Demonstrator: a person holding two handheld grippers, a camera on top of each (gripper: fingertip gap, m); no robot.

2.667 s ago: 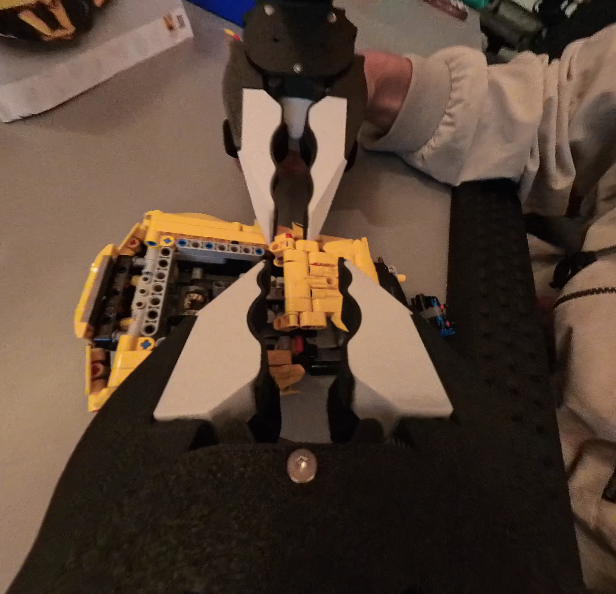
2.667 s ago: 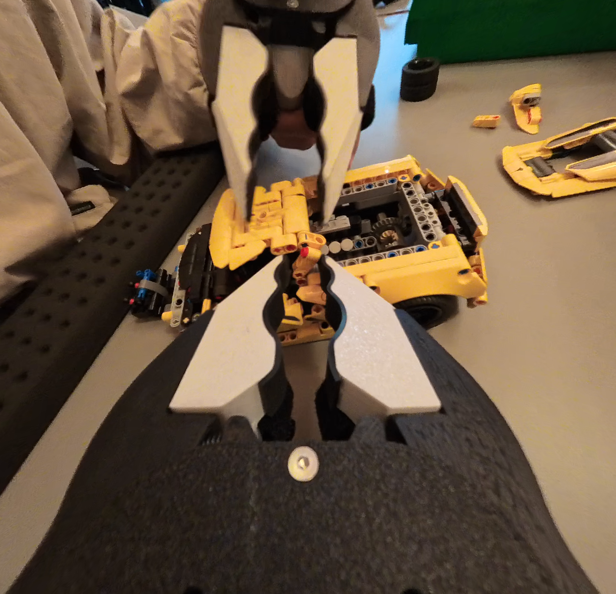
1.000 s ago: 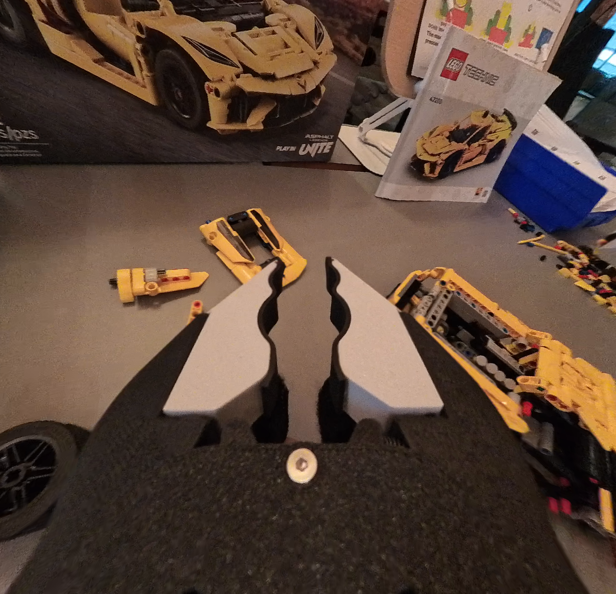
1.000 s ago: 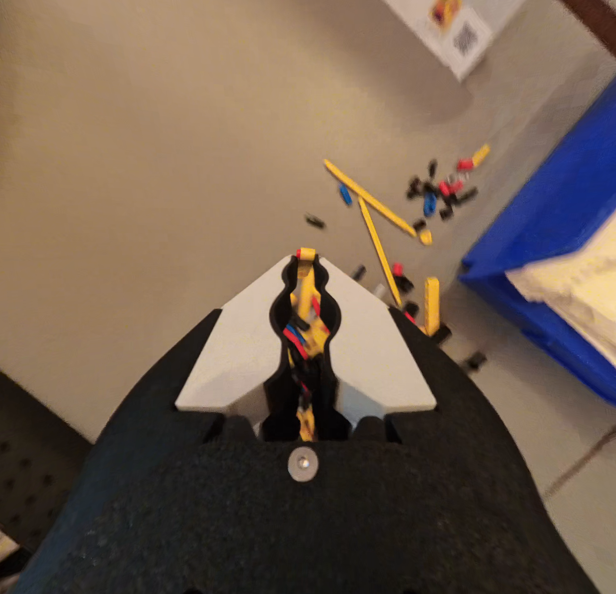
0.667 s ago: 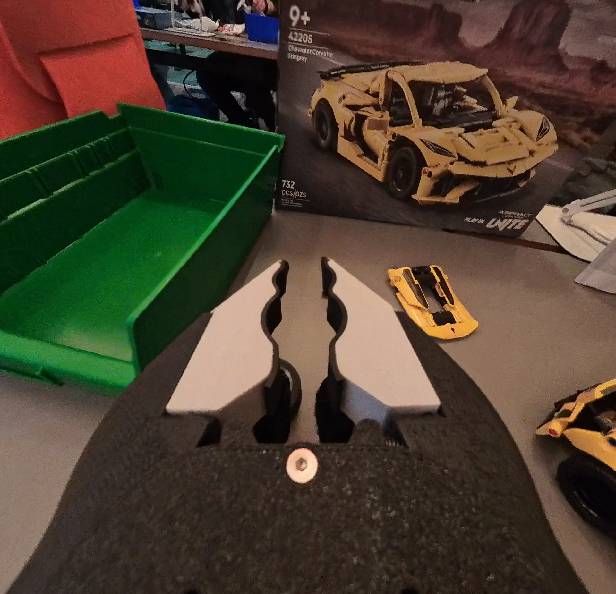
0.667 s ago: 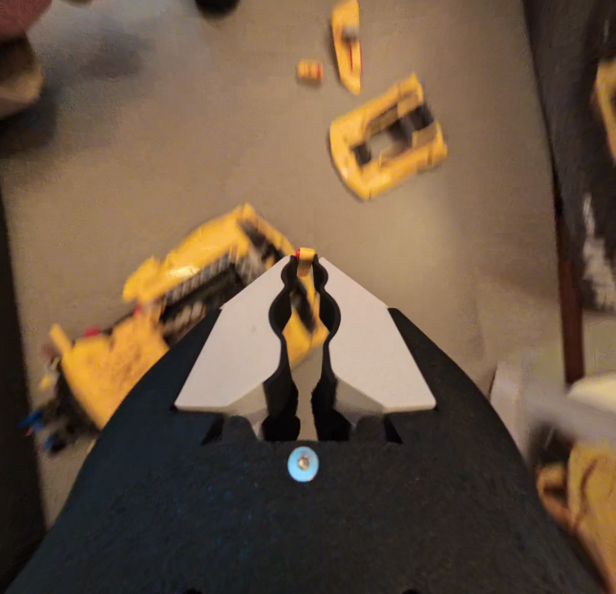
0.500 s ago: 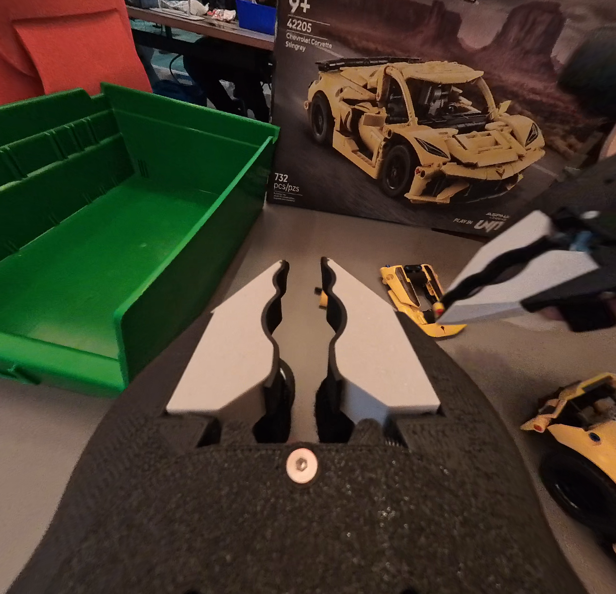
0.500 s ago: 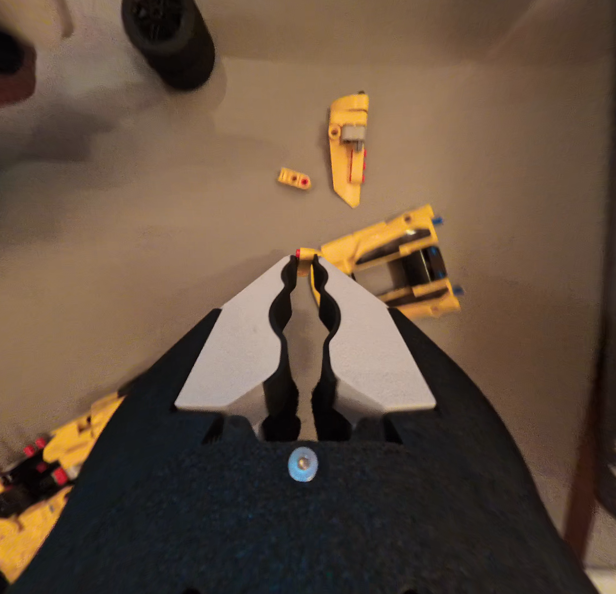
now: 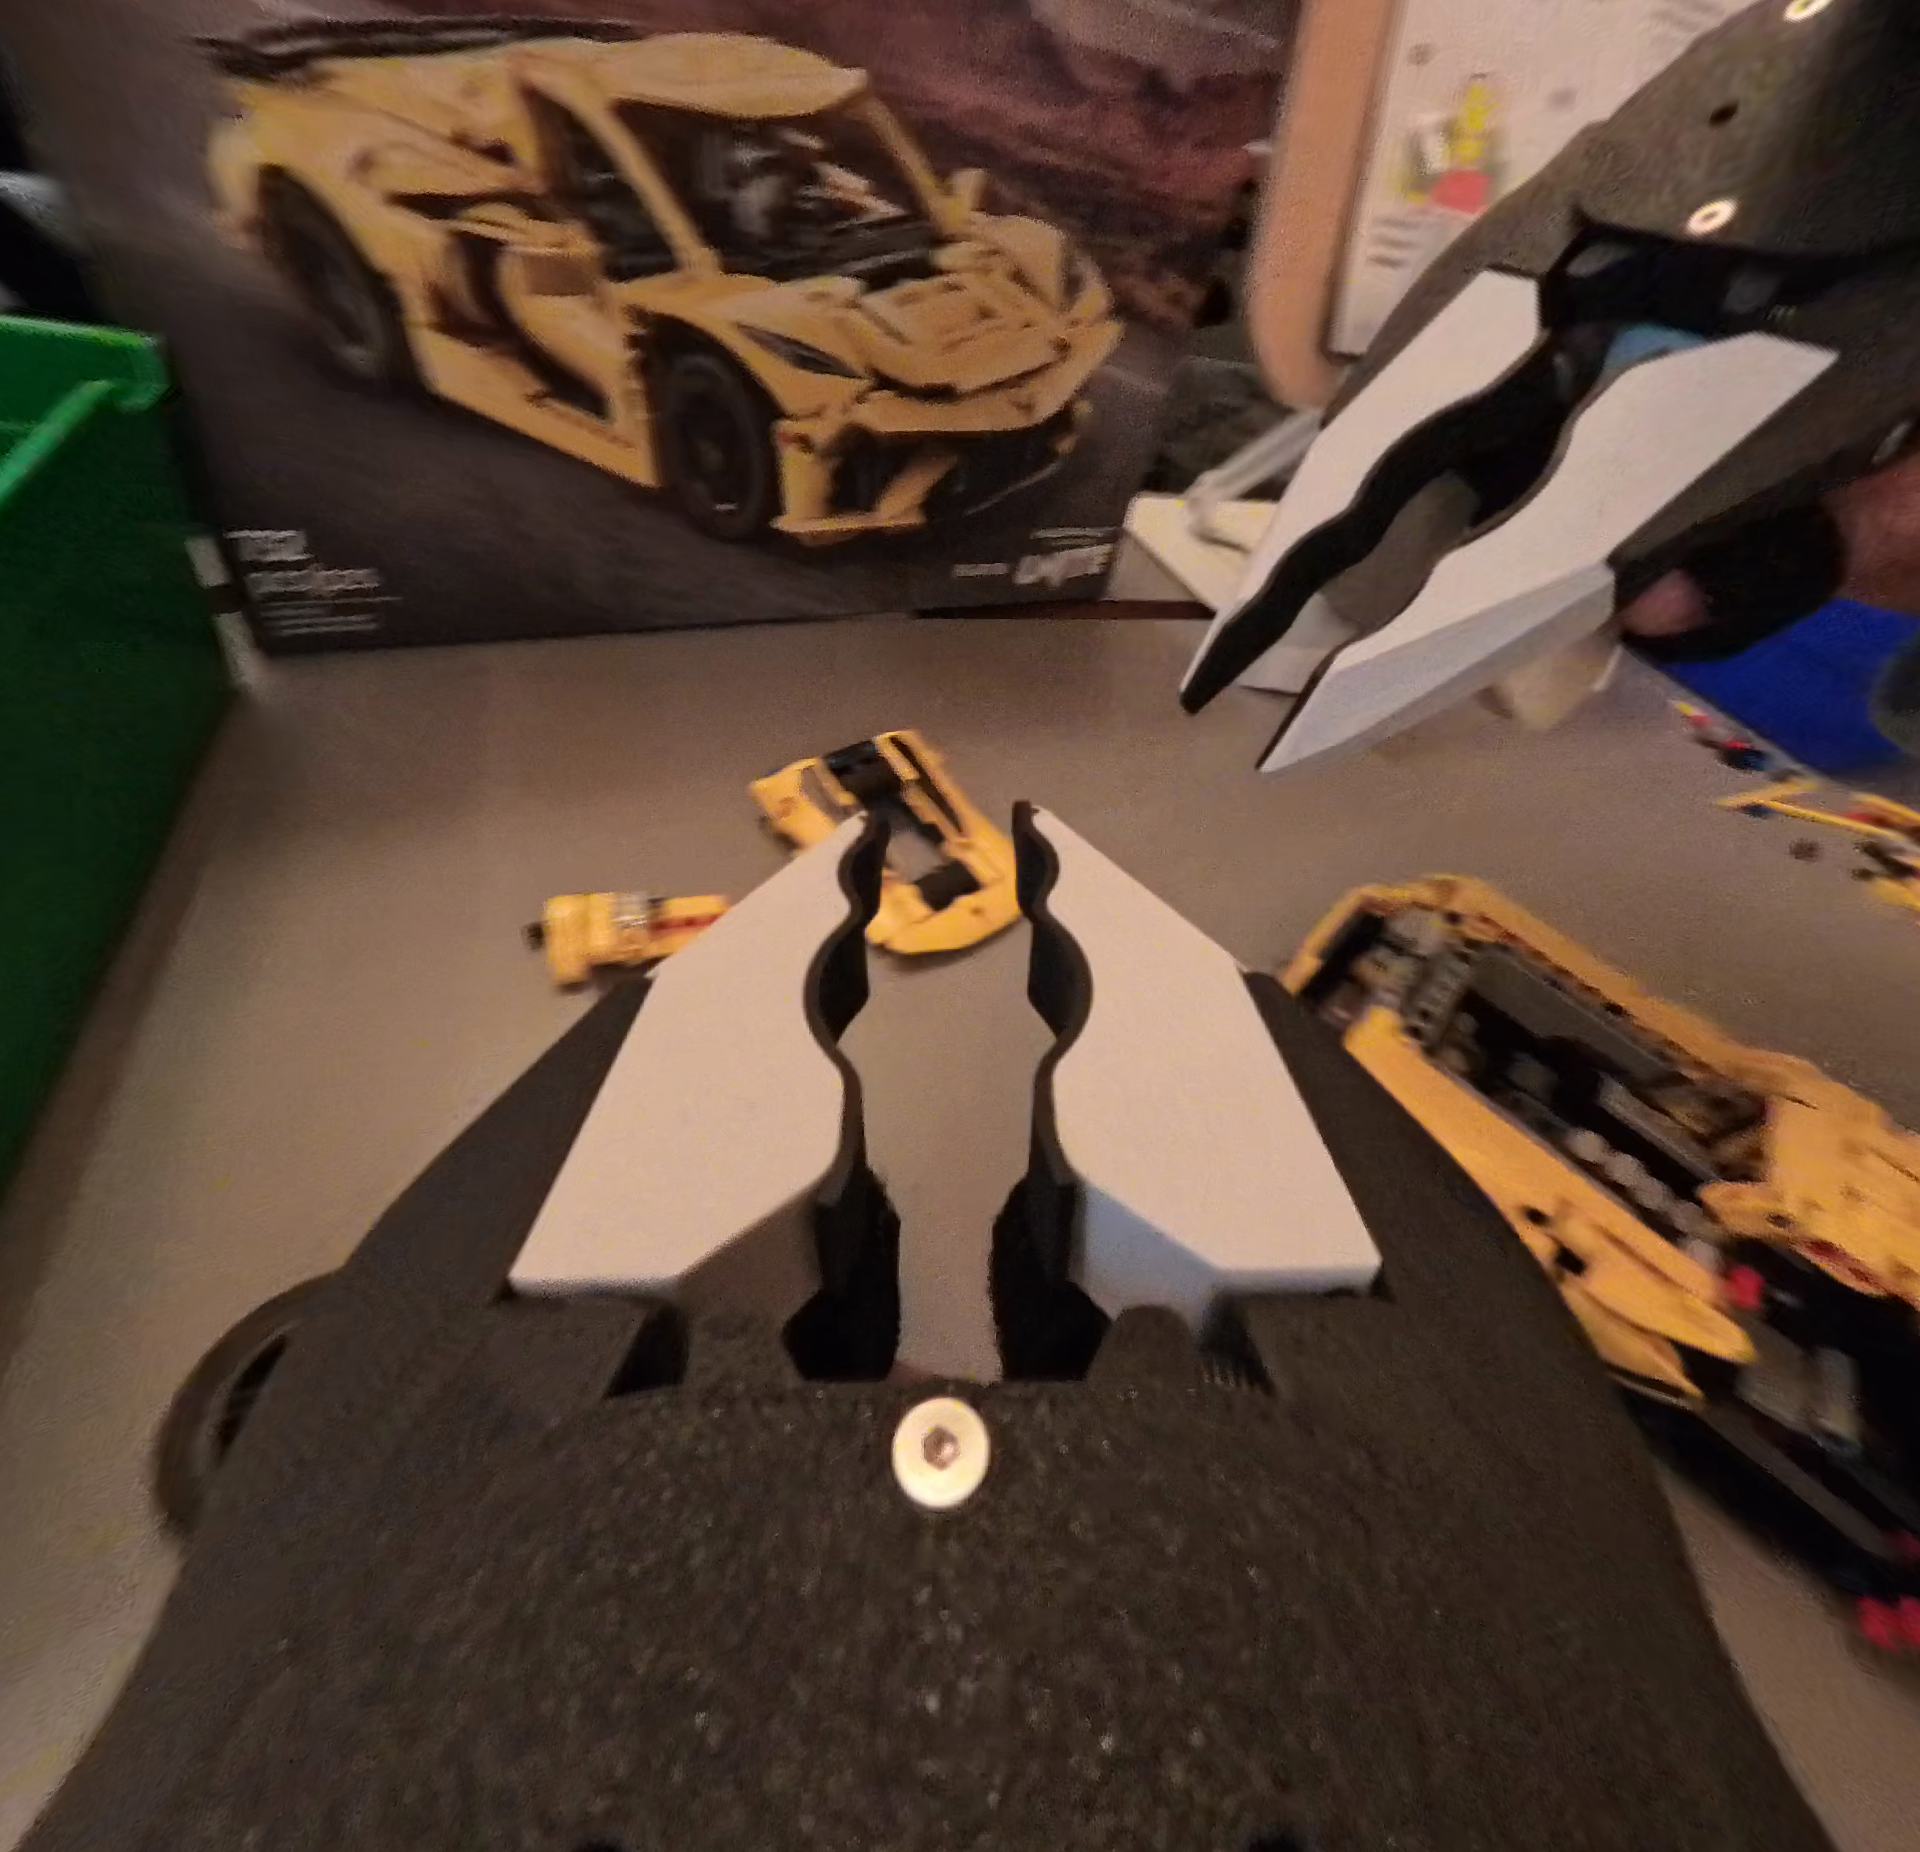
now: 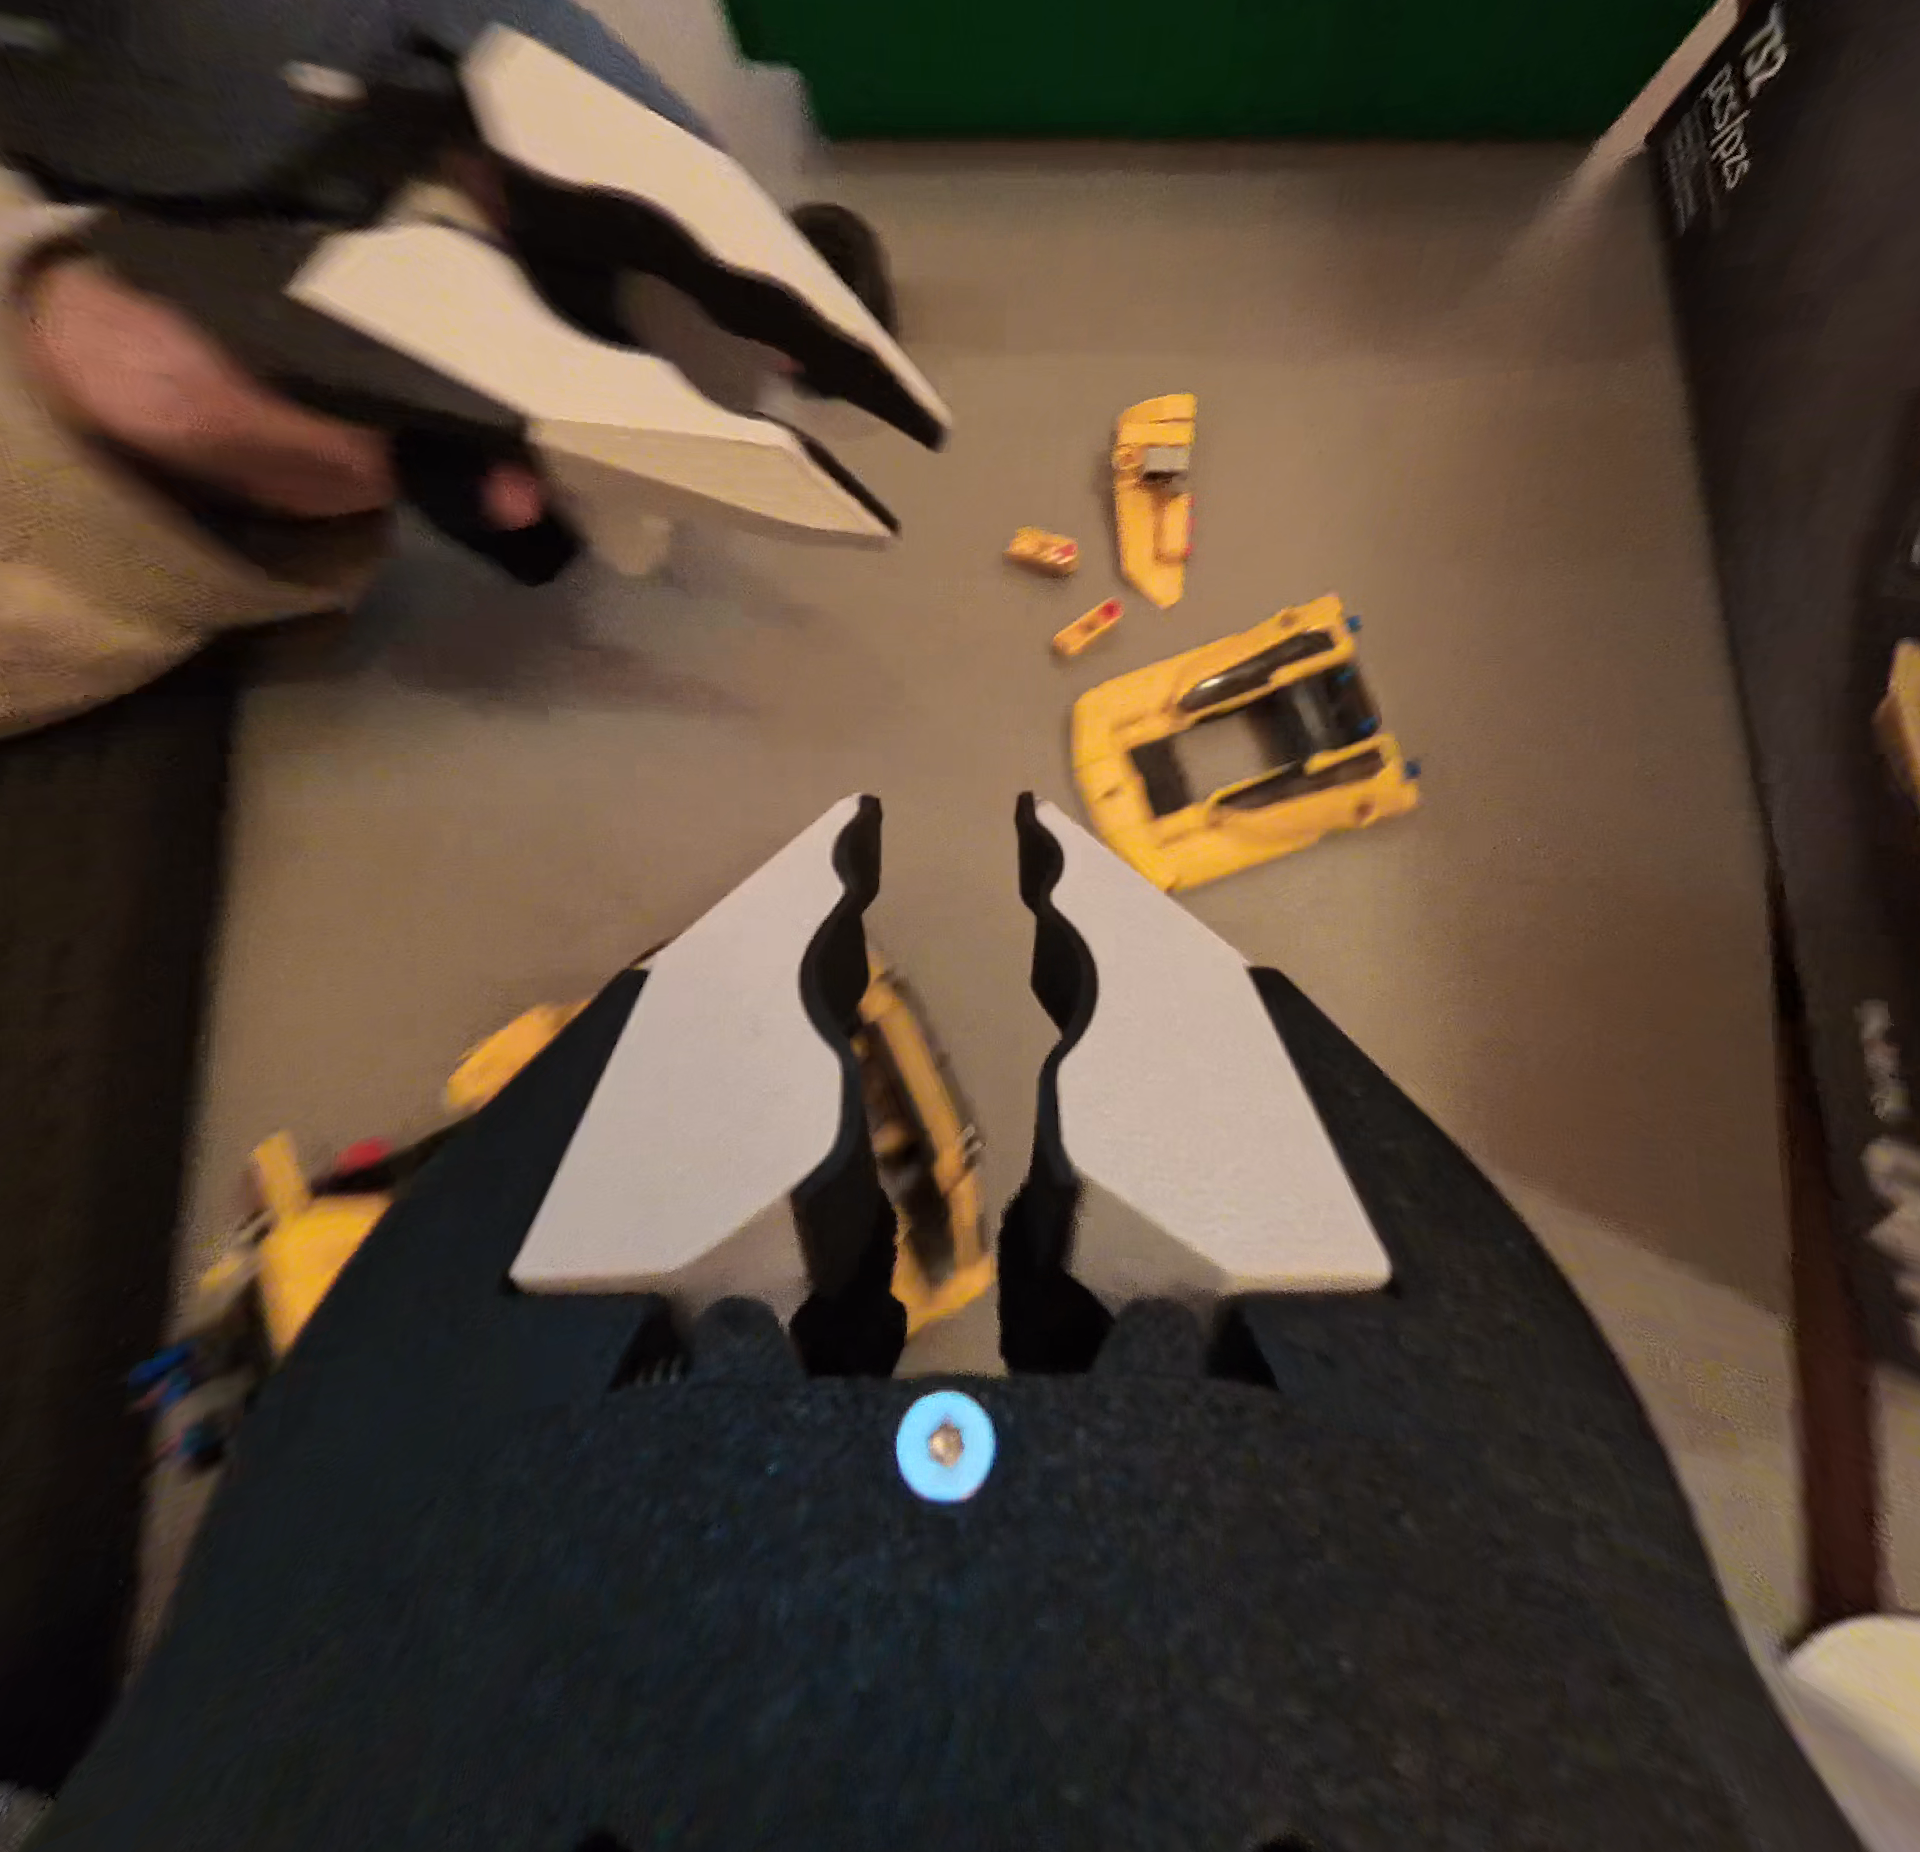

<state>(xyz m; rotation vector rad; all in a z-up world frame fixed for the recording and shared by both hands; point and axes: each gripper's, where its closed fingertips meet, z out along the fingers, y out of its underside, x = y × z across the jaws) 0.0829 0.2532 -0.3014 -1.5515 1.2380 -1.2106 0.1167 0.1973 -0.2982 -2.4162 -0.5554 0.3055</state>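
Both my grippers hang empty over the grey table (image 9: 364, 763) among yellow toy car parts.

Left wrist view: my left gripper (image 9: 948, 826) has jaws spread, nothing between; the yellow roof panel (image 9: 904, 846) lies just beyond its tips, the car body (image 9: 1558, 1096) right of that panel, the box (image 9: 644, 296) behind. Right wrist view: my right gripper (image 10: 948, 810) has jaws spread, empty, the roof panel (image 10: 1236, 753) just right of its tips, the car body (image 10: 914, 1106) beneath, a small yellow piece (image 10: 1086, 626) just beyond that panel.
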